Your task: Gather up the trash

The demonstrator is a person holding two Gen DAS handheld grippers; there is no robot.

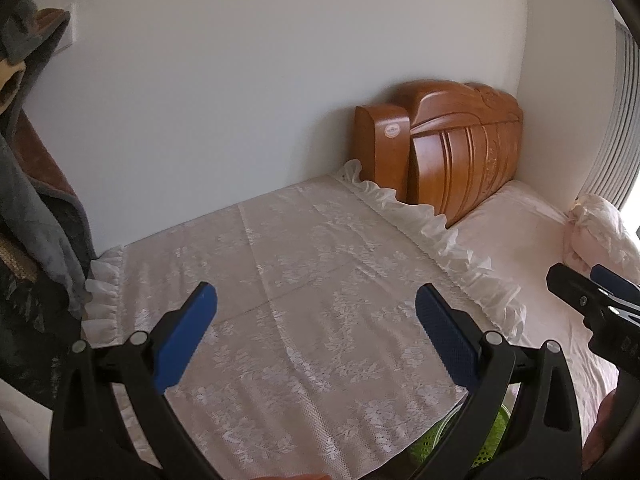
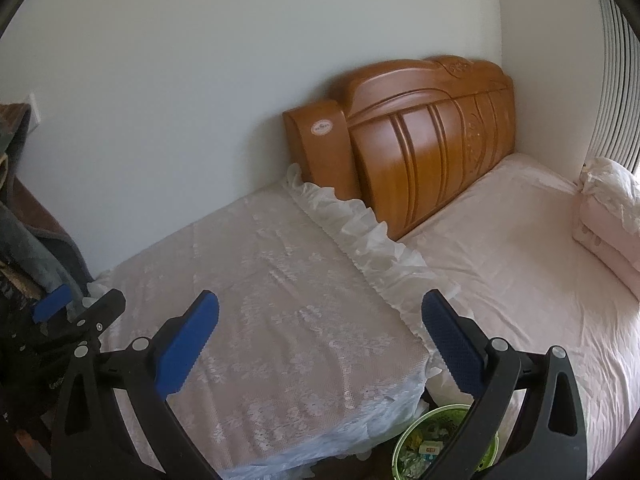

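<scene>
My left gripper (image 1: 316,304) is open over a table draped in a white lace cloth (image 1: 280,280), with nothing between its blue pads. My right gripper (image 2: 320,312) is open too, above the cloth's right edge (image 2: 260,280), and it holds nothing. A green mesh wastebasket (image 2: 436,444) stands on the floor between the table and the bed, with wrappers and paper scraps inside; in the left wrist view only a green sliver of the wastebasket (image 1: 436,440) shows under the right finger. Each gripper appears at the edge of the other's view: the right gripper (image 1: 592,300), the left gripper (image 2: 76,312).
A carved wooden headboard (image 2: 420,132) leans in the corner behind a bed with a pink sheet (image 2: 520,260). Folded pink bedding (image 2: 608,216) lies at the right. Dark clothing (image 1: 36,220) hangs over a chair at the left. A white wall runs behind the table.
</scene>
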